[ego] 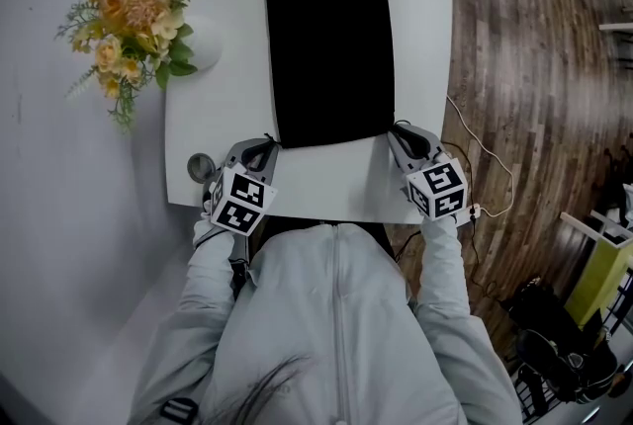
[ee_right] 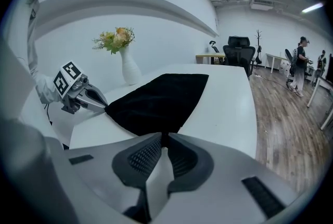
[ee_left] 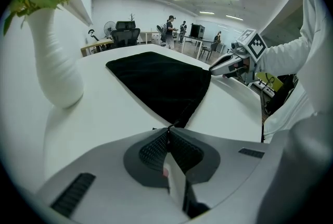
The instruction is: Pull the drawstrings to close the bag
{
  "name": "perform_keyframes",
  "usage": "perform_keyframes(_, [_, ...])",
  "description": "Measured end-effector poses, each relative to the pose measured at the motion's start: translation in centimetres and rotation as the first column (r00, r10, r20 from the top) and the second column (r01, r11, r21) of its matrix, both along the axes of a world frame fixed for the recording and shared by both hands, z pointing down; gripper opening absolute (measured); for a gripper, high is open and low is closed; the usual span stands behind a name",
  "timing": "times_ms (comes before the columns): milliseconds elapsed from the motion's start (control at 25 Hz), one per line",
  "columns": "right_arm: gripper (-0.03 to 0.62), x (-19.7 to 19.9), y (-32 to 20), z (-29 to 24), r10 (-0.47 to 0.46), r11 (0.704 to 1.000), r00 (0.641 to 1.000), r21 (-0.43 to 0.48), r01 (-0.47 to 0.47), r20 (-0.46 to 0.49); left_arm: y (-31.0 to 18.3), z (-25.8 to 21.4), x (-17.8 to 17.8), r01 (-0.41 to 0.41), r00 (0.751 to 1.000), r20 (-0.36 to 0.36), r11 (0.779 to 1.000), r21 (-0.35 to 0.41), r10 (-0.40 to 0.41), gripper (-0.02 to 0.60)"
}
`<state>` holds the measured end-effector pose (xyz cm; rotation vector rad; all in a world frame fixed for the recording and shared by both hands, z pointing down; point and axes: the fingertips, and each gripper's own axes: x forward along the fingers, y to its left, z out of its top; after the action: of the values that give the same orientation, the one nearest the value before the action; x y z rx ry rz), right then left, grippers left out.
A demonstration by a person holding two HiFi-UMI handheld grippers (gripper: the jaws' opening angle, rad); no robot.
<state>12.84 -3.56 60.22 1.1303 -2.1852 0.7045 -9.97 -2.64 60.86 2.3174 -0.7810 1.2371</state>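
Note:
A flat black drawstring bag (ego: 331,57) lies on the white table (ego: 326,184), its near edge toward me. My left gripper (ego: 269,144) sits at the bag's near left corner. In the left gripper view its jaws (ee_left: 169,128) are pressed together on a thin black drawstring (ee_left: 183,113) that runs to the bag (ee_left: 161,82). My right gripper (ego: 396,128) sits at the near right corner. In the right gripper view its jaws (ee_right: 164,137) are nearly together, with black cord or cloth from the bag (ee_right: 156,100) pinched at the tips.
A white vase of yellow flowers (ego: 134,23) stands on the table's left part, close to the bag. A small round grey object (ego: 201,166) lies near the left front corner. A cable (ego: 485,166) trails over the wooden floor to the right.

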Motion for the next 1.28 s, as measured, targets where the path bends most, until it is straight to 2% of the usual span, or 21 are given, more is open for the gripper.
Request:
perform_keyframes(360, [0.041, 0.2, 0.1, -0.9, 0.039, 0.999, 0.994, 0.015, -0.041, 0.104, -0.3, -0.2, -0.4, 0.052, 0.998, -0.034, 0.999, -0.001, -0.052, 0.028])
perform_keyframes(560, [0.040, 0.0, 0.2, -1.9, 0.057, 0.998, 0.976, 0.019, -0.062, 0.209, -1.0, -0.8, -1.3, 0.108, 0.993, -0.046, 0.994, 0.004, -0.108, 0.028])
perform_keyframes(760, [0.035, 1.4, 0.5, -2.4, 0.118, 0.992, 0.953, 0.004, -0.124, 0.280, -1.5, -1.1, -2.1, 0.139, 0.990, -0.037, 0.990, 0.013, -0.138, 0.028])
perform_keyframes(840, [0.032, 1.6, 0.7, -2.3, 0.111, 0.993, 0.954, -0.003, -0.115, 0.278, -1.5, -1.1, -2.1, 0.141, 0.989, -0.047, 0.990, 0.009, -0.140, 0.028])
perform_keyframes(1280, [0.031, 1.7, 0.1, -2.2, 0.120, 0.992, 0.983, 0.013, -0.122, 0.139, -1.5, -1.6, -1.7, 0.163, 0.985, -0.059, 0.986, 0.021, -0.162, 0.028])
